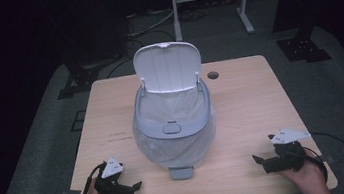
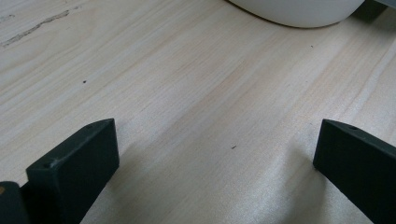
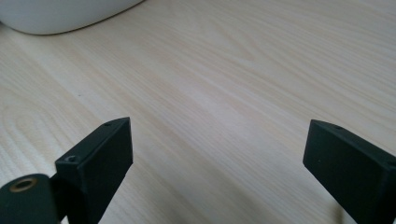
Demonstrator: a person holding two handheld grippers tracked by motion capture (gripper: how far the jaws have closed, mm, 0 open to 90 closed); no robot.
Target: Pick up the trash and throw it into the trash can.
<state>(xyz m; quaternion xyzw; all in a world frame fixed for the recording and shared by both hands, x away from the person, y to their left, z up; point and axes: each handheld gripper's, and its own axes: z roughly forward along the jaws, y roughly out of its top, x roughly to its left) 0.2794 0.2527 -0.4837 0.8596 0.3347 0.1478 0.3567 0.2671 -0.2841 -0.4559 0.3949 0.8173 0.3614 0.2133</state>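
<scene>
Nearest the lens in each gripper view: two black jaws, spread wide, nothing between them but bare wood. Left gripper (image 1: 134, 187) and right gripper (image 1: 258, 159) both rest low at the near edge of the table (image 1: 250, 96), one at each corner, tips turned inward toward each other.

Outward from the jaws: the pedal bin (image 1: 174, 127) stands mid-table, between the two grippers and farther from the person. Both sit well apart from it; the left looks slightly nearer. Its pale curved base (image 2: 299, 11) shows at the top of the left gripper view.

The bin: grey-white, rounded body, lid (image 1: 168, 67) hinged upright at the far side, mouth open. A clear liner bag (image 1: 171, 108) sits inside, its edge draped over the rim. Foot pedal (image 1: 181, 172) points toward the person.
</scene>
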